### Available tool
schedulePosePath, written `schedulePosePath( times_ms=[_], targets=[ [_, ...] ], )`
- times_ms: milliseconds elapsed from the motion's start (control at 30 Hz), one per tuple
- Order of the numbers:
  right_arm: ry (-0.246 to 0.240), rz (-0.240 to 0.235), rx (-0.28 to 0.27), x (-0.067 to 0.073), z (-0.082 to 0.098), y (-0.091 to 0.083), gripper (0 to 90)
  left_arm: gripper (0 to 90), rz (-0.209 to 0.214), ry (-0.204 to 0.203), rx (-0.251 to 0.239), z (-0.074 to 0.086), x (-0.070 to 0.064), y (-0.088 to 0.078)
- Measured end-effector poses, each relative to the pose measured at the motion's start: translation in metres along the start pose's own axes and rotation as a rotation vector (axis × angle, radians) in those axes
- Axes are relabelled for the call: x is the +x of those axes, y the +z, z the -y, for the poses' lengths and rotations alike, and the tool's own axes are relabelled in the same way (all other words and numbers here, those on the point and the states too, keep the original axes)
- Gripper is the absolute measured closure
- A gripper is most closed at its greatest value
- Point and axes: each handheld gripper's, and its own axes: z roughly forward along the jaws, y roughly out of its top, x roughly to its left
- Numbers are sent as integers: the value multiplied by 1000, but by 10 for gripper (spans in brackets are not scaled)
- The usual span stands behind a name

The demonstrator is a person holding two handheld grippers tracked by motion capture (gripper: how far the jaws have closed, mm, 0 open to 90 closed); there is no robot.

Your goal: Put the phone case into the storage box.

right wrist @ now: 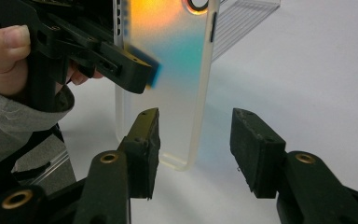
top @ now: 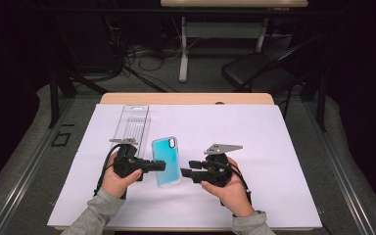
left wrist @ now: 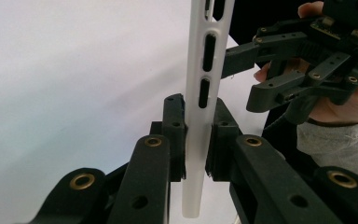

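A phone case (top: 166, 161), teal fading to orange on its back, is held just above the white sheet (top: 274, 147) that covers the worktop (top: 186, 98), near the middle of the sheet's near half. The left tool (top: 159, 165) comes at it from nine o'clock and is clamped on the case's left edge; in the left gripper view its two black pads (left wrist: 175, 135) press both faces of the thin white rim of the case (left wrist: 200, 93). The right tool (top: 186, 169) sits at the case's three o'clock side, just beside its right edge. In the right gripper view its jaws stand apart, with the case's bottom corner (right wrist: 177, 116) ahead of the gap and nothing pressed between them. A clear plastic box (top: 132, 123) lies flat on the sheet at eleven o'clock from the case, close behind the left hand (top: 120, 180). The right hand (top: 230, 188) grips its tool from four o'clock.
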Motion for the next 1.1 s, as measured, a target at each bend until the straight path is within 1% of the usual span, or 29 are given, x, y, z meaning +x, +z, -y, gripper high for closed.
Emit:
schedulePosePath(
  times_ms=[67,133,300,400,433,467,733,800,967,1000,1033,1067,1100],
  targets=[
    [0,-6,3,-1,0,-1,524,813,4,0,3,0,-1,1],
    [0,-12,6,-1,0,-2,528,813,4,11,8,0,-1,1],
    [-4,-23,14,-2,0,-3,538,813,8,14,11,1,-4,4],
    [1,-30,12,-3,-1,-4,544,813,12,18,15,1,-6,6],
    [3,-34,12,-3,-1,-4,549,813,15,26,20,1,-7,6],
    [6,-35,14,-3,-1,-4,554,813,21,21,20,2,-7,7],
    [7,-38,16,-5,0,-5,605,813,35,41,39,3,-13,13],
    [2,-38,13,-6,-1,-6,620,813,41,38,44,3,-14,14],
    [9,-43,9,-8,-1,-7,647,813,55,40,48,4,-17,17],
    [12,-44,8,-8,0,-7,652,813,56,49,54,3,-16,17],
    [13,-47,6,-8,0,-7,657,813,61,41,50,4,-17,18],
    [14,-47,7,-8,0,-7,662,813,59,47,55,4,-17,18],
    [15,-48,10,-8,-1,-7,667,813,58,42,57,4,-18,18]
  ],
)
